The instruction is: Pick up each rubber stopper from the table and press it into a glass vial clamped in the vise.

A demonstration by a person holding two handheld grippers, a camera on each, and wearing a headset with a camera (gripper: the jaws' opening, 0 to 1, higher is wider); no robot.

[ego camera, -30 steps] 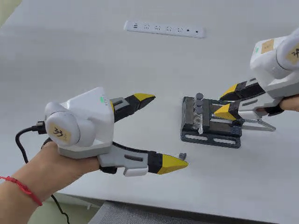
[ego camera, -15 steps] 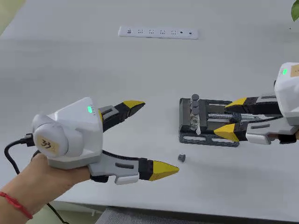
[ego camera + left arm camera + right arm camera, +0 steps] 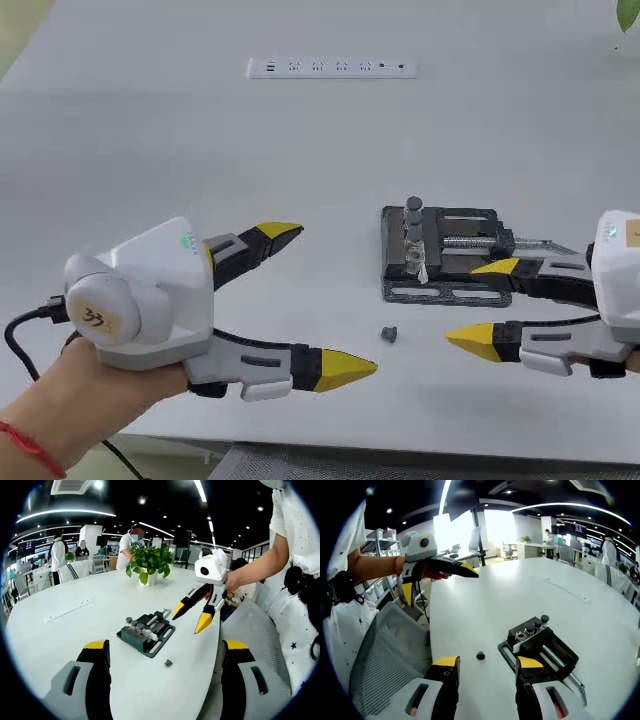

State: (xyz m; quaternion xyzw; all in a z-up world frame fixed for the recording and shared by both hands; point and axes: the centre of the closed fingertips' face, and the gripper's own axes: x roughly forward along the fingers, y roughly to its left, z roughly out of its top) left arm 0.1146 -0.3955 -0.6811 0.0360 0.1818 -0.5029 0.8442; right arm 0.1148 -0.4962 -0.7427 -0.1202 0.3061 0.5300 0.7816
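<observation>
A small dark rubber stopper [image 3: 389,334] lies loose on the white table, just in front of the black vise [image 3: 452,292]. The vise clamps a row of glass vials [image 3: 413,215]; the far ones carry dark stoppers, while the nearest looks clear. My left gripper [image 3: 338,300] hovers open and empty to the left of the stopper. My right gripper [image 3: 472,301] is open and empty to the right of it, in front of the vise. The stopper [image 3: 168,663] and vise [image 3: 146,632] lie ahead of the left jaws. The stopper [image 3: 480,655] sits just past the right jaws, with the vise [image 3: 540,647] beside it.
A white power strip [image 3: 332,67] lies at the back of the table. The table's front edge [image 3: 420,452] runs just below both grippers. A black cable [image 3: 20,325] trails from the left gripper. A potted plant [image 3: 149,565] stands far across the table.
My right gripper has drawn back from the vise toward the table's front edge and stands wider open. The left gripper has barely moved. The loose stopper now shows between the two grippers.
</observation>
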